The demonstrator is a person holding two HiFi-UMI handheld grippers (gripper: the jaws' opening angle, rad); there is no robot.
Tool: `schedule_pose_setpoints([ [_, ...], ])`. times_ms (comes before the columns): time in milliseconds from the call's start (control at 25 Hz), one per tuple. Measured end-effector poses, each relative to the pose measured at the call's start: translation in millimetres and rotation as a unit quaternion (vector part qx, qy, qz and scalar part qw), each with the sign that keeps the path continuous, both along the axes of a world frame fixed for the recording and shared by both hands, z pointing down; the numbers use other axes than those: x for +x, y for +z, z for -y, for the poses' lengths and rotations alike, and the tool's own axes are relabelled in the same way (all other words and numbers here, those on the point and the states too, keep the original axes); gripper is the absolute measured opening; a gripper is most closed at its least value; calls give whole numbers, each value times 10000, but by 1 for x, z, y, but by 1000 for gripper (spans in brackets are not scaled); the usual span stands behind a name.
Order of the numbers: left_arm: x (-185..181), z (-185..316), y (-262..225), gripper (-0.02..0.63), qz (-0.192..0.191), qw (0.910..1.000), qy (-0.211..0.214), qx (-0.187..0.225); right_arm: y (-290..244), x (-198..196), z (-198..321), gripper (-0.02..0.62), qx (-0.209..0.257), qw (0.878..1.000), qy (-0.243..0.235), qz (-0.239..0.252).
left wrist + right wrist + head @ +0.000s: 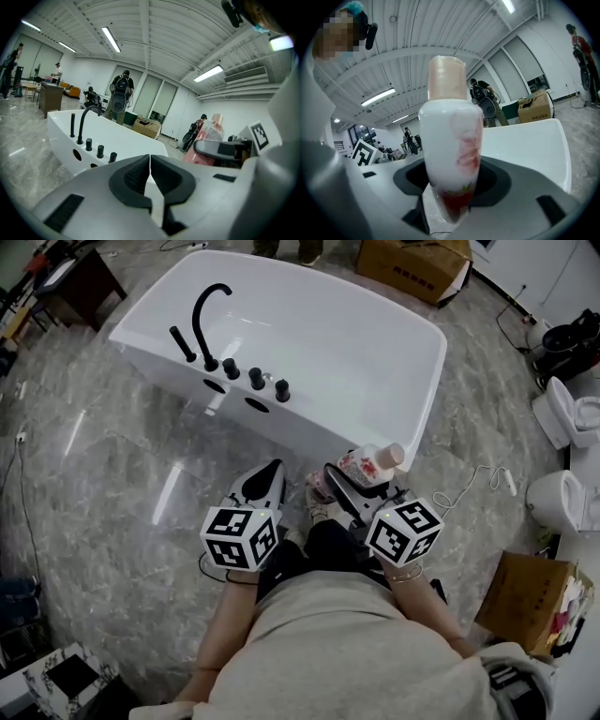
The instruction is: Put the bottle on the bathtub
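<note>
Placement is not yet done: the bottle [449, 140] is pinched in the right tool [356, 482], just beside the near right rim of the bathtub [375, 362], and must be set on it. The left tool [150, 174] is pressed together on nothing. The bottle looks white, with a pale pink cap and red floral print.

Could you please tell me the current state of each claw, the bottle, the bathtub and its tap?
left claw: shut, nothing between its jaws.
right claw: shut on the bottle, gripping its lower part.
bottle: cap on, held clear of the floor, not yet on the bathtub.
bathtub: empty, no water visible inside.
tap: no water running.
</note>
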State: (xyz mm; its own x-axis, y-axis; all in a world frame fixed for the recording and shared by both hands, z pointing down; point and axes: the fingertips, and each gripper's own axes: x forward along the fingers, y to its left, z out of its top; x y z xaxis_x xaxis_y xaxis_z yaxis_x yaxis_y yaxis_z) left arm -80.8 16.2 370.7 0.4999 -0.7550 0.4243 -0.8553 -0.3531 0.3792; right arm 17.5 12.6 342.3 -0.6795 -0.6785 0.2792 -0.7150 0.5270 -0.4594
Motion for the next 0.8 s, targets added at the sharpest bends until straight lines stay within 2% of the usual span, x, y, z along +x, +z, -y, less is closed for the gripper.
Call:
schedule_pose_setpoints([
  [280,0,78,3,9,353,9990,-278,42,-3,14,84,235,172,9994,-302,-43],
  [400,1,106,5,9,369,9985,-398,4,0,20,118,235,170,9989,-423,-139],
  [640,9,137,16,9,466,9975,-521,-89,12,21,165,235,83,9977,-677,-33],
  [800,6,143,31,9,366,9968,-653,-283,28,19,177,235,-80,9969,-782,-43],
])
